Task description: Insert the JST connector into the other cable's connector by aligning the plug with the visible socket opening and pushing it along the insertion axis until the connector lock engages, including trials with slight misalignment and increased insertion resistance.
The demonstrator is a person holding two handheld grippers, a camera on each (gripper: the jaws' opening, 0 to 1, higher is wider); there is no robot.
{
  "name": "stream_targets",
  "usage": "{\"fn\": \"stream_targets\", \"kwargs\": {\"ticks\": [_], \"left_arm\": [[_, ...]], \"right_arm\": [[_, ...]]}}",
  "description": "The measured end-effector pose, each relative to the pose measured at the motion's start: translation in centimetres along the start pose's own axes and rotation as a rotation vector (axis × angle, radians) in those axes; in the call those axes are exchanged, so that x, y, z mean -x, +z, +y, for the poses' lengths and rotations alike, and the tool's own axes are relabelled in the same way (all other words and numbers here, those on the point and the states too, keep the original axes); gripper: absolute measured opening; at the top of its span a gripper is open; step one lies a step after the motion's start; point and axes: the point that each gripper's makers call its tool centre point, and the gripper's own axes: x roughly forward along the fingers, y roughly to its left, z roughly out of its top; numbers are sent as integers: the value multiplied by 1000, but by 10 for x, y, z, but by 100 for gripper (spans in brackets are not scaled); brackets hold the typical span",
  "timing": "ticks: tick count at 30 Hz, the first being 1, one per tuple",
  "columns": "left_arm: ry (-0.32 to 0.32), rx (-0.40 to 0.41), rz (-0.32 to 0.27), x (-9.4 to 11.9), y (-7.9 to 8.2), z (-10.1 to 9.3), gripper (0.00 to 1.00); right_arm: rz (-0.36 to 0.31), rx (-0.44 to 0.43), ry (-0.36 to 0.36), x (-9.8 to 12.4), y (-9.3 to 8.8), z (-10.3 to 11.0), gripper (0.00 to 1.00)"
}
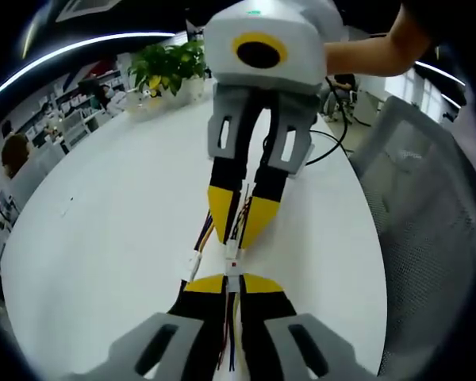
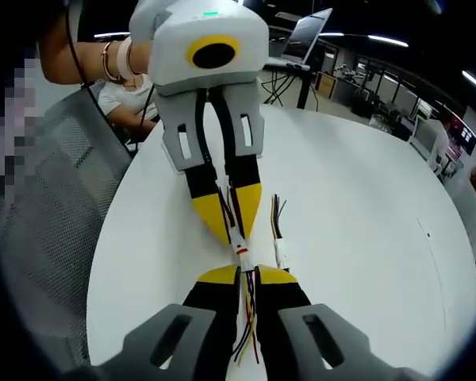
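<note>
At the centre of my left gripper view, my left gripper (image 1: 232, 283) and right gripper (image 1: 242, 226) meet tip to tip above the white table (image 1: 103, 214), each clamped on one cable's white JST connector (image 1: 232, 262), wires trailing between jaws.

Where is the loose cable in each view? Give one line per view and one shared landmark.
Left gripper view: loose cable lies on the table just left of the connectors, below centre.
Right gripper view: loose cable lies just right of the connectors, near centre.
Shared landmark: the connectors, where the yellow jaws meet.
</note>
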Motion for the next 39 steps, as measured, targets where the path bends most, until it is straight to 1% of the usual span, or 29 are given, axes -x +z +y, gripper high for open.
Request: {"fn": "stream_targets", "kwargs": {"ticks": [6,9,15,19,23,28,33,39], "left_arm": [[-13,-6,14,1,-2,0,0],[-20,-18,22,1,-4,1,0],[-36,-34,25,-1,-1,0,0],[-30,-43,27,-3,0,1,0],[-28,-28,20,-2,2,2,0],[-30,-24,24,0,2,3,0],[-39,-24,30,2,2,4,0],[-44,-19,33,3,3,4,0]], "right_arm": [[16,46,10,-3,1,4,3],[16,48,11,-3,1,3,4],[22,57,10,-2,-2,0,4],[14,56,4,0,-1,-2,4],[15,60,2,1,0,-3,4],[13,76,4,1,2,-3,4],[27,125,18,0,3,-1,3],[40,157,30,0,5,-1,3]]}}
